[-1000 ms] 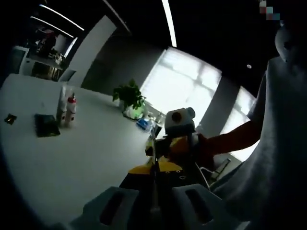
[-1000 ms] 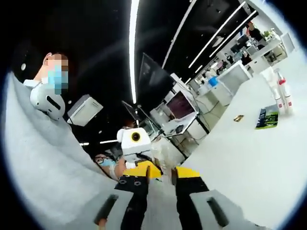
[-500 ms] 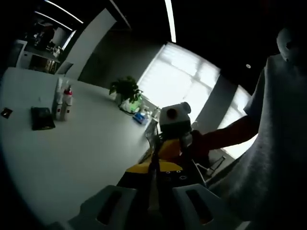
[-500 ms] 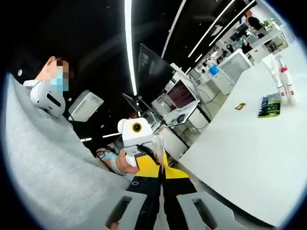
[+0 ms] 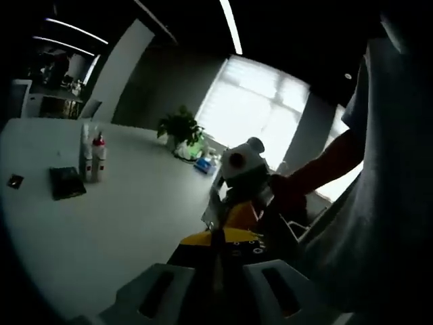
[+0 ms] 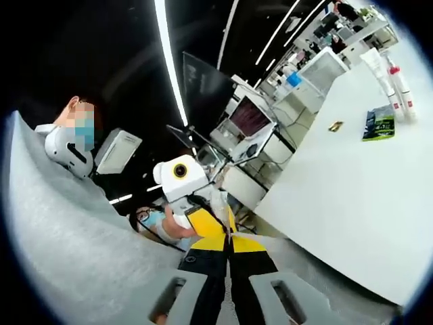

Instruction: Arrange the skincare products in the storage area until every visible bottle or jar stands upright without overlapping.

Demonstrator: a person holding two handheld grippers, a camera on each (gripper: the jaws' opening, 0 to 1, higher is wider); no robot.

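Left tongs (image 5: 215,288): I'm holding them low at the near edge of the table, jaws pressed together on nothing.
Right tongs (image 6: 226,298): I'm keeping these closed and empty too, tip to tip with the left pair (image 6: 203,223).
Why: judging by the pose, I'm parking both pairs before reaching out; nothing is being gripped.
Bottles (image 5: 93,157): two are standing upright, side by side, well away across the table, one red-capped (image 6: 396,81).
Dark packet (image 5: 66,181): it's lying flat just beside them, a small dark scrap (image 5: 14,181) lying further off.
Surface: the white table (image 5: 122,223) is stretching wide and smooth.
Room: I'm seeing a bright window (image 5: 260,112), a potted plant (image 5: 179,128), ceiling light strips, office desks.
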